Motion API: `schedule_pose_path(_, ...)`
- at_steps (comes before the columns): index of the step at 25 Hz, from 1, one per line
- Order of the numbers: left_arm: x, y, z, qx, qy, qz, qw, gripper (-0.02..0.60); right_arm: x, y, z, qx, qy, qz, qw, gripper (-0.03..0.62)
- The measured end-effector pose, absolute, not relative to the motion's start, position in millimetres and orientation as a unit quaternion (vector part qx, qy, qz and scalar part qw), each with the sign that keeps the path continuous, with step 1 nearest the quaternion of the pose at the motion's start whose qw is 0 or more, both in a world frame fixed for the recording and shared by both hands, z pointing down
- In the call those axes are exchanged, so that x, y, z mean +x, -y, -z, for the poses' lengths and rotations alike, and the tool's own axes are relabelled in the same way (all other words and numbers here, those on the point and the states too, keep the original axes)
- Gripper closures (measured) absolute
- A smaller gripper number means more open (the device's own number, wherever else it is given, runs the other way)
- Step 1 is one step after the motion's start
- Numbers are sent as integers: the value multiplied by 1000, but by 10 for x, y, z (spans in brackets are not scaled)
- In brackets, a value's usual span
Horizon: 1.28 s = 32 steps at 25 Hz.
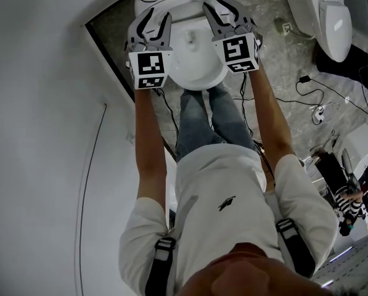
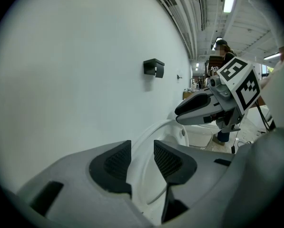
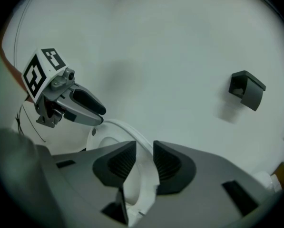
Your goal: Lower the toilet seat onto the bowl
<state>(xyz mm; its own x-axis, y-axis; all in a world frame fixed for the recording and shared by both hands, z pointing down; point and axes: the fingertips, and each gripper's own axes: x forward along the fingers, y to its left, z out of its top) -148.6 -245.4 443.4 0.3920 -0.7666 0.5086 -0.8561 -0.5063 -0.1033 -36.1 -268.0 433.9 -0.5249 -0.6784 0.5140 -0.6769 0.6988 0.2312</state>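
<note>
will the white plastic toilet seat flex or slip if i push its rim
Likely stiff: the white plastic toilet seat holds a clean, even curve. Its glossy, smooth rim looks slippery, so a loose grip may slide. Thin ring, so probably fairly light.

Two tongs (image 1: pixel 155 22) (image 1: pixel 224 14); two toilets (image 1: pixel 193 66) (image 1: pixel 335 17) (one farther off); one wall bracket (image 3: pixel 246 90).

Arms stretched forward, jaws apart on the left gripper (image 1: pixel 157 18) and right gripper (image 1: pixel 216 6)
The left arm (image 1: pixel 148 140) and right arm (image 1: pixel 271 128) reach out side by side, nearly straight; both grippers tilt downward (marker cubes facing up), each with a clear gap between its jaws.
</note>
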Motion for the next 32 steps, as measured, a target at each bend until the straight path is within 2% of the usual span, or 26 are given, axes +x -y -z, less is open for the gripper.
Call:
schedule_pose_path(26, -1446, 2568, -4668, 823, 492, -267, 99, 402, -466, 2761, -4513, 369, 877, 14, 307, 464)
schedule_pose_path(32, -1480, 2506, -4645, 818, 500, -270, 96, 403, -424, 2695, -4473, 375, 874, 20, 309, 507)
